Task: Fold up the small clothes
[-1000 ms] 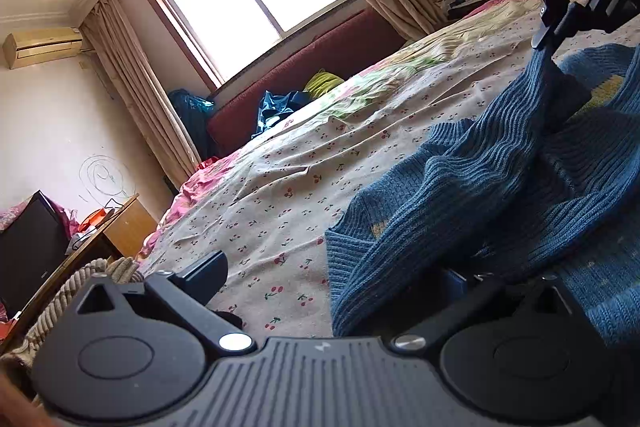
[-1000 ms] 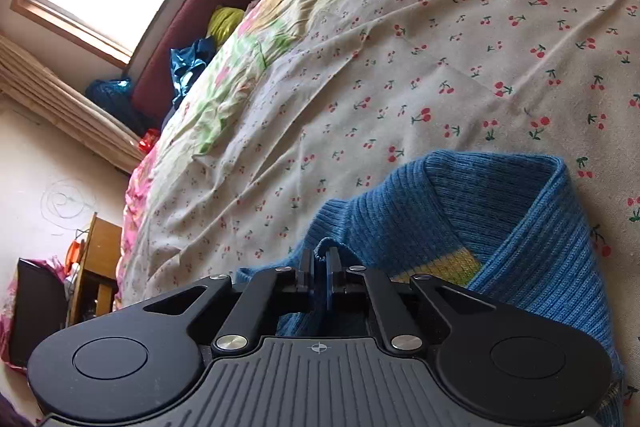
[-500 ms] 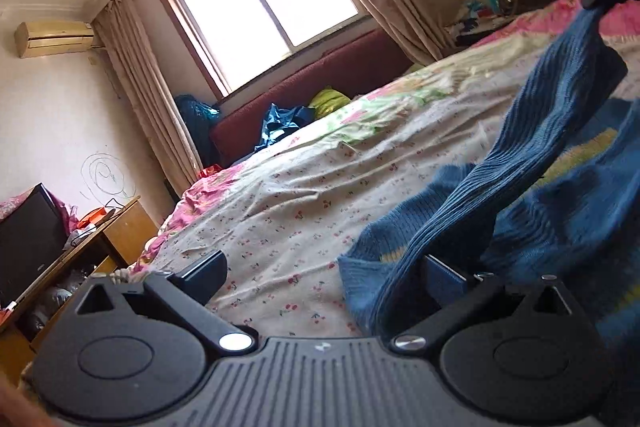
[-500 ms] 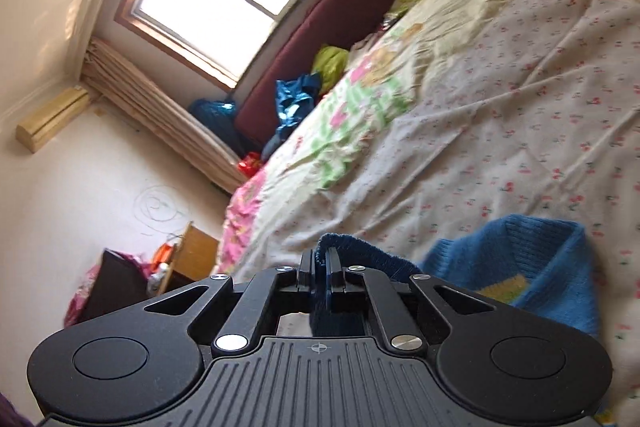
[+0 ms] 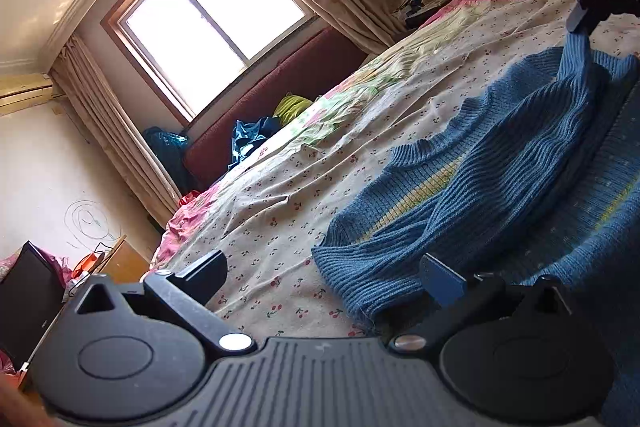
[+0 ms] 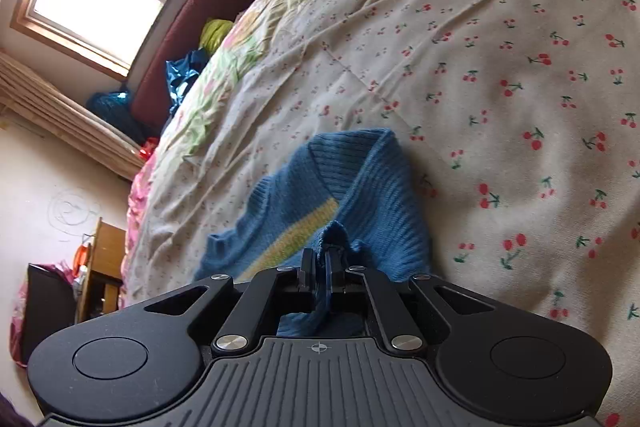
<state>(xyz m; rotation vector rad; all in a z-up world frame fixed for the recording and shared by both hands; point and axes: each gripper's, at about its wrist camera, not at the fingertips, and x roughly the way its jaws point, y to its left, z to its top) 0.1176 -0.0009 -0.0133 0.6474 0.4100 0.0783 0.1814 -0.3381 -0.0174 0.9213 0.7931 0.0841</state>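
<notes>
Here the right gripper [image 6: 319,261] is clamped on a blue sweater [image 6: 360,195] over the bed [image 6: 500,47]. The left gripper [image 5: 324,273] gapes near its hem. A weak pinch could drop the fold

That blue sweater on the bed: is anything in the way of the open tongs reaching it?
Nothing visible is. The left tongs stand open right at the blue sweater, its ribbed edge beside one finger, with only bare cherry-print bedsheet nearby. The right tongs already pinch a fold of it.

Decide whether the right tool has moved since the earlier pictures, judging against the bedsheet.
Yes. The right tool, shut on the blue sweater, has carried its fold across the cherry-print bedsheet; the collar now lies farther ahead.
</notes>
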